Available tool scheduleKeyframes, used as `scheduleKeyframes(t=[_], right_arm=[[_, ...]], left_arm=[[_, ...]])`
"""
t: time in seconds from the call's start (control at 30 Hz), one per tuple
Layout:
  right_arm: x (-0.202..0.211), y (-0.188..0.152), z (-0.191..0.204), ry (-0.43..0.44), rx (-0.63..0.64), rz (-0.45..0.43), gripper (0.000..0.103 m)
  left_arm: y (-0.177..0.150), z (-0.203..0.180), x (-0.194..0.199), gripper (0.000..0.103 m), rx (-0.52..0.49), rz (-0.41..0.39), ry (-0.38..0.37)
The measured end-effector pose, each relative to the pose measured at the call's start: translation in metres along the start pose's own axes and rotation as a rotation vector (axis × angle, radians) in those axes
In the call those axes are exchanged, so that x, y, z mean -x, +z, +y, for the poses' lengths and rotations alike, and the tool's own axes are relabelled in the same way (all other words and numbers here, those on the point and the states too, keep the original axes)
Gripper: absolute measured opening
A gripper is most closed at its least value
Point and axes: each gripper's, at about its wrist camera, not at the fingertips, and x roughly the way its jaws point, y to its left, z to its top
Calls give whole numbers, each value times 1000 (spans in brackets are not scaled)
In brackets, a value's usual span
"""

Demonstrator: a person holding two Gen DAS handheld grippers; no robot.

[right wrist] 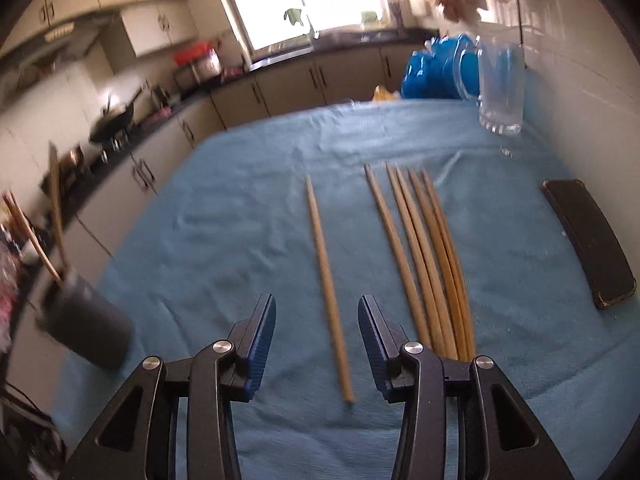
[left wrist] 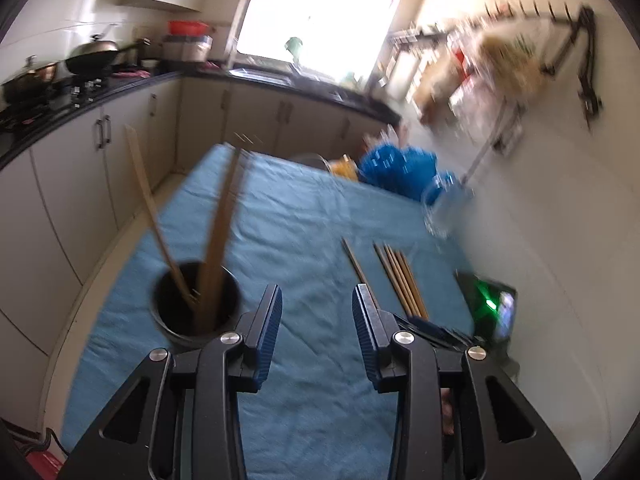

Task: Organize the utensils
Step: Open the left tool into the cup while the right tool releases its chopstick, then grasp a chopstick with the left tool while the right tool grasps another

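A black utensil cup (left wrist: 196,304) stands on the blue cloth (left wrist: 304,224) with wooden chopsticks (left wrist: 218,232) sticking out of it. It also shows at the left of the right wrist view (right wrist: 86,326). My left gripper (left wrist: 316,304) is open and empty, just right of the cup. A single wooden chopstick (right wrist: 326,280) lies on the cloth between my open right gripper's (right wrist: 317,312) fingers. A bundle of several chopsticks (right wrist: 428,264) lies to its right and shows in the left wrist view (left wrist: 400,280).
A clear glass mug (right wrist: 500,88) stands at the far right of the cloth beside a blue bag (right wrist: 436,68). A dark phone (right wrist: 588,240) lies at the right edge. Kitchen counters with a wok (left wrist: 96,56) run along the left. A white wall is at the right.
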Motion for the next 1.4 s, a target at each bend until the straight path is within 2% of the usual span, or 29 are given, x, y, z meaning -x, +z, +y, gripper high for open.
scheduleKeyframes(t=[0.1, 0.17, 0.23, 0.3, 0.43, 0.5, 0.53, 0.57, 0.6, 0.73, 0.8, 0.83, 0.93, 1.13, 1.4], right_arm=[[-18, -3, -4, -36, 22, 45, 46], [-25, -5, -6, -56, 27, 56, 42], [-26, -6, -8, -60, 24, 51, 13], [-21, -10, -10, -19, 4, 71, 7], [-9, -28, 1, 85, 14, 113, 7], [-5, -34, 2, 174, -1, 150, 7], [-2, -36, -6, 250, -41, 174, 8], [2, -35, -13, 278, -66, 173, 8], [8, -31, -25, 275, -94, 145, 9], [15, -3, -66, 133, -125, 50, 9], [9, 13, -81, 124, -159, 30, 10], [5, 22, -85, 115, -164, 27, 13], [-12, 43, -88, 127, -152, 50, 18], [-57, 69, -76, 151, -142, 131, 20], [-91, 94, -68, 65, -107, 166, 23]], left_arm=[[-10, -15, -13, 35, -26, 51, -2], [-13, -21, -18, 35, -38, 67, 7], [-15, -25, -23, 35, -42, 75, 23], [-15, -27, -29, 35, -38, 84, 35], [-16, -34, -47, 35, -33, 111, 45], [-17, -35, -59, 35, -34, 139, 44], [-19, -37, -65, 35, -36, 154, 43], [-21, -39, -72, 35, -40, 170, 42], [-24, -41, -80, 35, -48, 189, 46], [-33, -46, -118, 35, -47, 269, 57], [-36, -47, -137, 35, -35, 304, 48], [-37, -48, -146, 35, -34, 319, 50], [-39, -55, -171, 35, -55, 343, 71], [-40, -62, -209, 35, -77, 389, 105], [-34, -63, -225, 35, -91, 385, 107]])
